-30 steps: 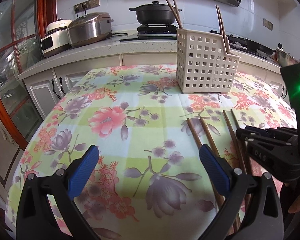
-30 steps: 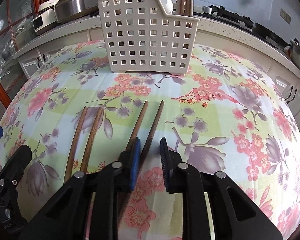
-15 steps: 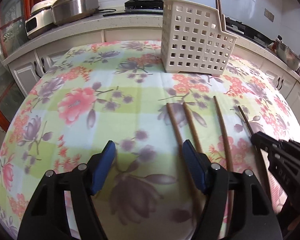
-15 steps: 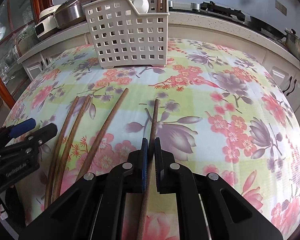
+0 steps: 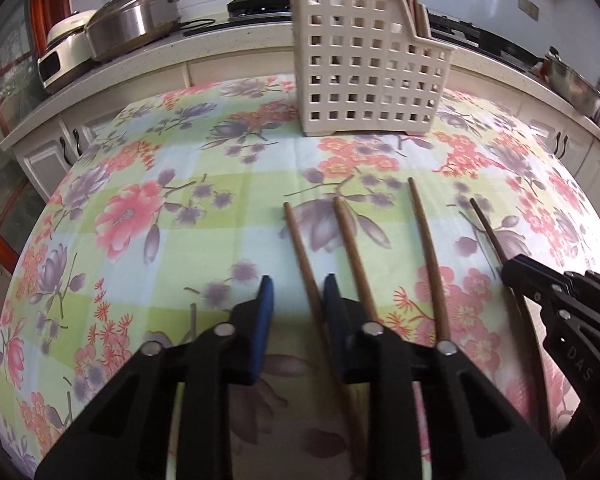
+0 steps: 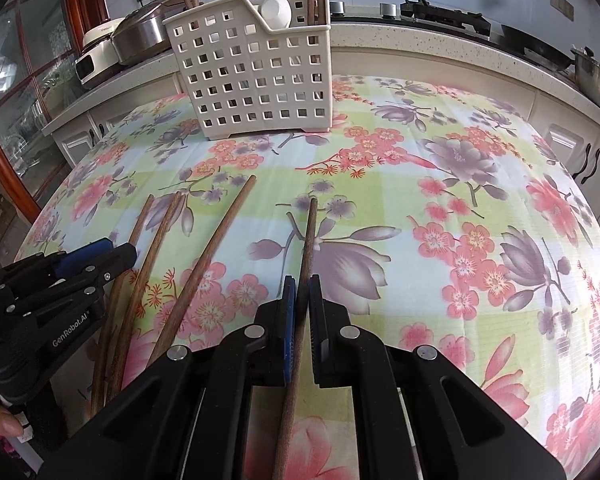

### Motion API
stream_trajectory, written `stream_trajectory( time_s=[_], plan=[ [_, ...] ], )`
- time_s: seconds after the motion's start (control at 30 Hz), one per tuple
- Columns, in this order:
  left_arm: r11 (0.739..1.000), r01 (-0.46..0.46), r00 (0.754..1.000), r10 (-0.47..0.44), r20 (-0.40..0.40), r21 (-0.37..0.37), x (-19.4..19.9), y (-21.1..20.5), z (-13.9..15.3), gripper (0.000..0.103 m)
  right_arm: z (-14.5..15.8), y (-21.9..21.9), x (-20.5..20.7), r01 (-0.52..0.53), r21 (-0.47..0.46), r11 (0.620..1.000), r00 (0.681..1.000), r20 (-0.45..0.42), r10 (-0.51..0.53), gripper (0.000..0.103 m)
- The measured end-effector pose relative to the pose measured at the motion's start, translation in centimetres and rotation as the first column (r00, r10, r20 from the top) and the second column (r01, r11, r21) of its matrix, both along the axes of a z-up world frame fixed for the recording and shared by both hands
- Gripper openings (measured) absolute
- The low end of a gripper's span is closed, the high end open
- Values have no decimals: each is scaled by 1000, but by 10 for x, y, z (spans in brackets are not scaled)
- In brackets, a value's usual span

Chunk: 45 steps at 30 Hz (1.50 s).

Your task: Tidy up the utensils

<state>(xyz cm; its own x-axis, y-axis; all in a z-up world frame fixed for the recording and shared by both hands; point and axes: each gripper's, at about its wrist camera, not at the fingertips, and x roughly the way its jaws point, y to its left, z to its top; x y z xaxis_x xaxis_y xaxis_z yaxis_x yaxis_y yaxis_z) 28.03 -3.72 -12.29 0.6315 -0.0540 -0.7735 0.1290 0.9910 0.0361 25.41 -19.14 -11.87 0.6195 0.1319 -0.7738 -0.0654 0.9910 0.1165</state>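
on the floral tablecloth (image 5: pixel 148 208), the left gripper (image 5: pixel 298 300) is closing around the leftmost brown wooden chopstick (image 5: pixel 300 248), not yet pinching it; the right gripper (image 6: pixel 301 300) is clenching the rightmost chopstick (image 6: pixel 307 240).

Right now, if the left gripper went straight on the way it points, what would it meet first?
Probably the leftmost chopstick between the closing left gripper, then the tablecloth; depth is unclear.

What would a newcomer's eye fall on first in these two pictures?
Four wooden chopsticks lie side by side on the flowered tablecloth. Behind them stands a cream holed basket with more chopsticks upright in it. The right hand-held gripper pinches the rightmost chopstick, while the left hand-held gripper is closing around the leftmost chopstick.
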Motion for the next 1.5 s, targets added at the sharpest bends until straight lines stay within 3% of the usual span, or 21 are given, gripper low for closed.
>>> stream_trajectory(
  time_s=[0.77,0.93,1.03,1.5],
  plan=[
    [1000,13,1000,-13,2,-2,0,-1,0,19,0,13,12,-37,-126,991,999,2,37,7],
    [1000,12,1000,-12,2,-4,0,-1,0,18,0,11,11,-37,-115,993,999,6,38,6],
    [1000,8,1000,-8,3,-3,0,-1,0,9,1,9,10,-36,-101,994,999,10,37,6],
    [998,-2,1000,2,7,-62,-1,14,7,8,8,3,4,-27,-54,998,998,54,30,6]
  ],
)
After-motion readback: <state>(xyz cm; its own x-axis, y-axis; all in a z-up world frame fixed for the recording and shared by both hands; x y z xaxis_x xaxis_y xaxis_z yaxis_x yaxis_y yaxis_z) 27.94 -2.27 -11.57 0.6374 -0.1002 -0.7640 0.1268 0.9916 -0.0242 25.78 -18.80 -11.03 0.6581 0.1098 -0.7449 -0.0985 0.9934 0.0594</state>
